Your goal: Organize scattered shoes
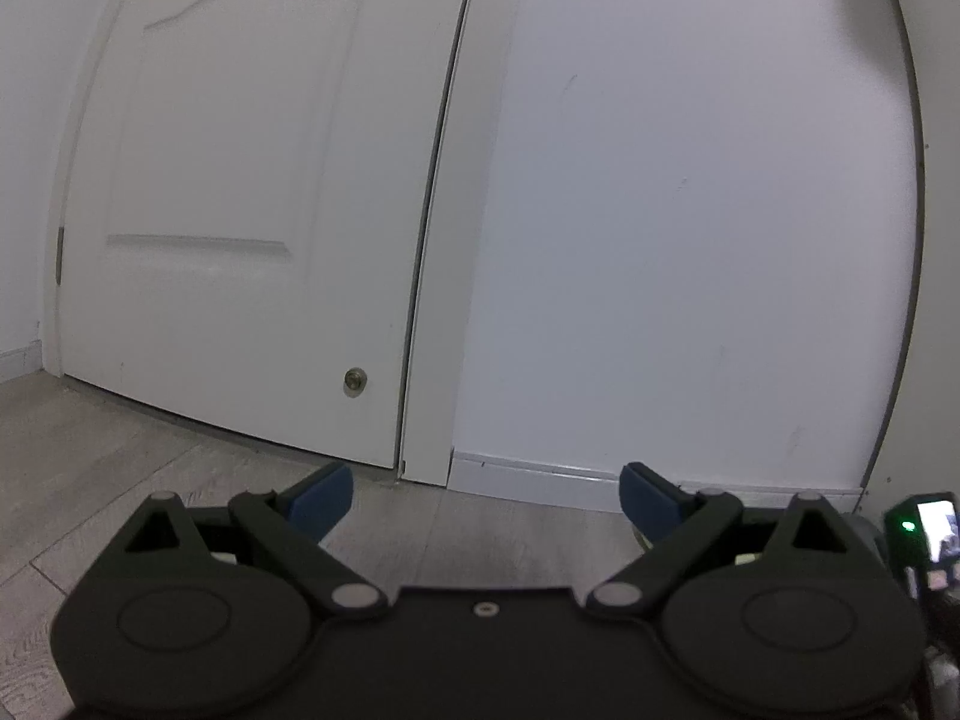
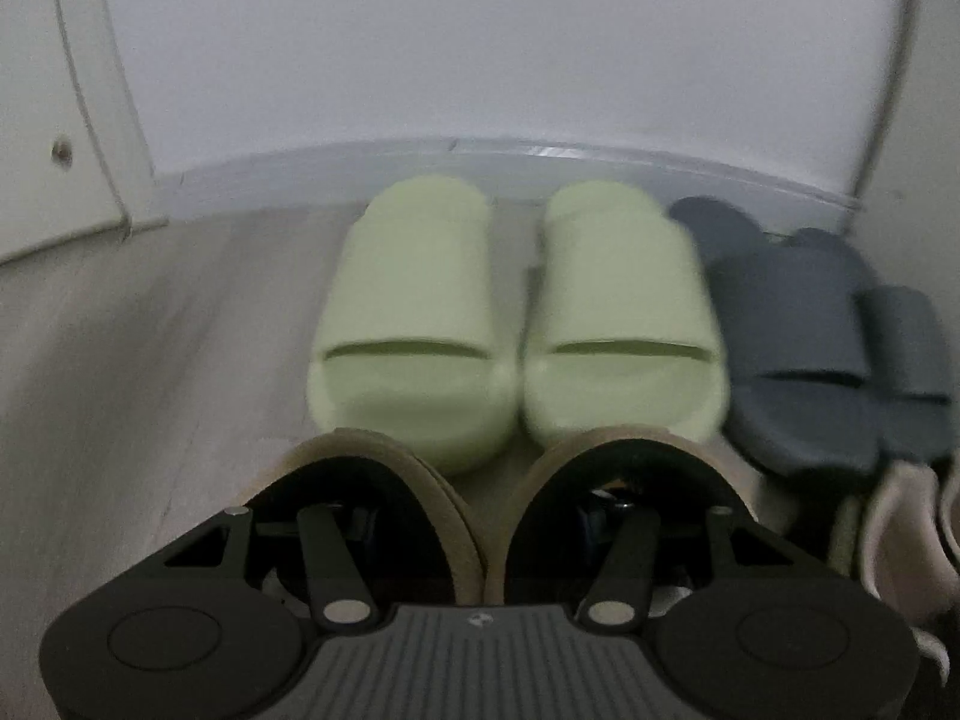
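Right wrist view: a pair of tan-rimmed slippers with dark insides (image 2: pixel 480 498) sits directly under the right tongs (image 2: pixel 480 525), heel openings toward the camera. One finger reaches down into each opening, and the two adjoining inner walls stand between the fingers. The fingertips are hidden inside the slippers, so whether they pinch those walls or merely rest there cannot be told.

Taking the pale skirting board (image 2: pixel 480 156) along the wall as landmark: a pair of light green foam slides (image 2: pixel 510 324) lies just before it, toes toward it, side by side and touching. The tan pair lies one row farther from the board, directly behind the green pair and nearly touching its heels. A pair of grey-blue foam slides (image 2: pixel 834 342) lies to the right of the green pair, also near the board. A pale shoe (image 2: pixel 900 534), only partly seen, lies behind the blue pair.

Handling, by judgement: the slippers look light and soft-walled, likely to flex under a pinch; the paired inner rims are the natural hold, since they let both be carried at once. A loose pinch could let one slip out.

Left wrist view: the left tongs (image 1: pixel 486 504) with blue pads (image 1: pixel 321 498) stand wide apart and empty, above the grey wood-grain floor (image 1: pixel 120 480), facing the skirting board beside a white panelled door (image 1: pixel 240 210). No shoe lies between them.
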The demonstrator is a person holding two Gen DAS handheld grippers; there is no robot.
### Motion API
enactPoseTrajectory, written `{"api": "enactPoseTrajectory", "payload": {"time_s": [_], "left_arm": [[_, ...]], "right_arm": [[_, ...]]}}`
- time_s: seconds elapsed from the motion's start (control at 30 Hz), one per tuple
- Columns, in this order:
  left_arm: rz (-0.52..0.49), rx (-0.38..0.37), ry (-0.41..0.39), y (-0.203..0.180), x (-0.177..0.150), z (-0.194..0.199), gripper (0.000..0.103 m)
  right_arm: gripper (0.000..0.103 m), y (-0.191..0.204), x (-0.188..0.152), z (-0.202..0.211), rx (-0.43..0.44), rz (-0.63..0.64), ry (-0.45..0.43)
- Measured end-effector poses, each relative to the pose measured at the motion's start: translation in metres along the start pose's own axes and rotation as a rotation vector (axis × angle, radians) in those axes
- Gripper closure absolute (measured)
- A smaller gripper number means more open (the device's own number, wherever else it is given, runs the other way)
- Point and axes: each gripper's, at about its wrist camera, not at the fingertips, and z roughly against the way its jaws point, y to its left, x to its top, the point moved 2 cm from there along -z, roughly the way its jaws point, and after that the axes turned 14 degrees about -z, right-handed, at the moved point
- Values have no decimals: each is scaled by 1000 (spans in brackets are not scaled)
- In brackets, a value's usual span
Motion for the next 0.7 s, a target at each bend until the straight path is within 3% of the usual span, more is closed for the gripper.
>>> {"api": "enactPoseTrajectory", "payload": {"time_s": [0.1, 0.27, 0.37, 0.43, 0.5, 0.6, 0.63, 0.7], "left_arm": [[-5, 2, -3, 3, 1, 1, 6], [19, 4, 5, 2, -7, 5, 6], [12, 11, -13, 4, -5, 10, 6], [18, 12, -25, 6, -4, 13, 6], [32, 9, -28, 9, -4, 15, 6], [46, 7, -24, 11, -7, 15, 6], [49, 7, -22, 12, -8, 14, 6], [58, 5, -20, 12, -3, 14, 6]], "right_arm": [[42, 0, 7, -5, 17, 7, 58], [35, -5, 42, -16, 71, 0, 289], [34, -8, 58, 1, 82, -31, 339], [21, -10, 58, 25, 91, -65, 248], [19, -9, 45, 55, 70, -96, 69], [19, 2, -24, 114, 29, -174, -332], [19, 11, -51, 124, 15, -161, -396], [19, 34, -98, 127, -48, -94, -433]]}}
